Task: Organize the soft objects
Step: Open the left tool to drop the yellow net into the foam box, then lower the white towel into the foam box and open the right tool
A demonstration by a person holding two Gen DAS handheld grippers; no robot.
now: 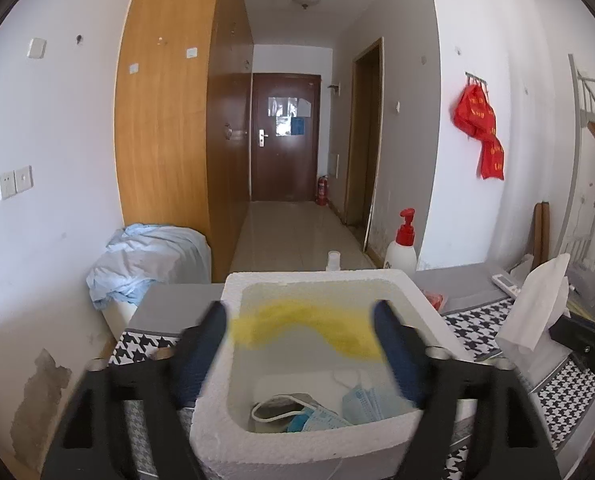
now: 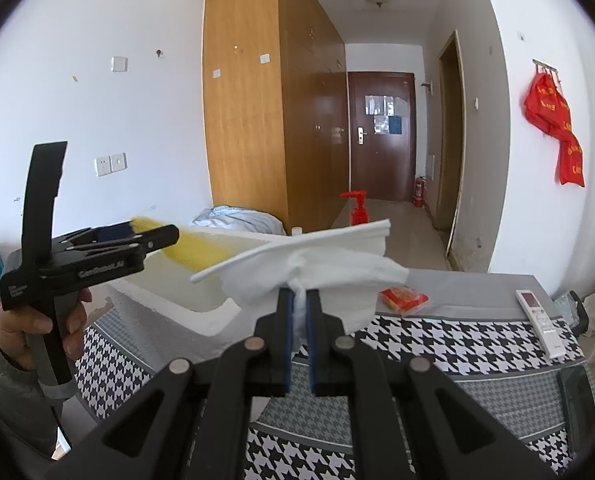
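Observation:
A white foam box [image 1: 297, 446] stands on the houndstooth cloth; several face masks [image 1: 321, 416] lie at its bottom. My left gripper [image 1: 301, 320] is open above the box, and a blurred yellow soft thing [image 1: 309, 326] hangs in the air between its fingers, over the box. In the right wrist view the left gripper [image 2: 137, 236] shows at the left with the yellow thing [image 2: 193, 254] beyond its tips, above the box [image 2: 169, 300]. My right gripper [image 2: 300, 300] is shut on a white tissue [image 2: 321, 276], held above the table right of the box. The tissue also shows in the left wrist view [image 1: 533, 304].
On the table are a red packet [image 2: 403, 298], a white remote control [image 2: 539, 322] and a white pump bottle with a red top [image 1: 401, 246]. A pale blue cloth [image 1: 145, 260] lies over a white unit by the wooden wardrobe [image 1: 169, 120].

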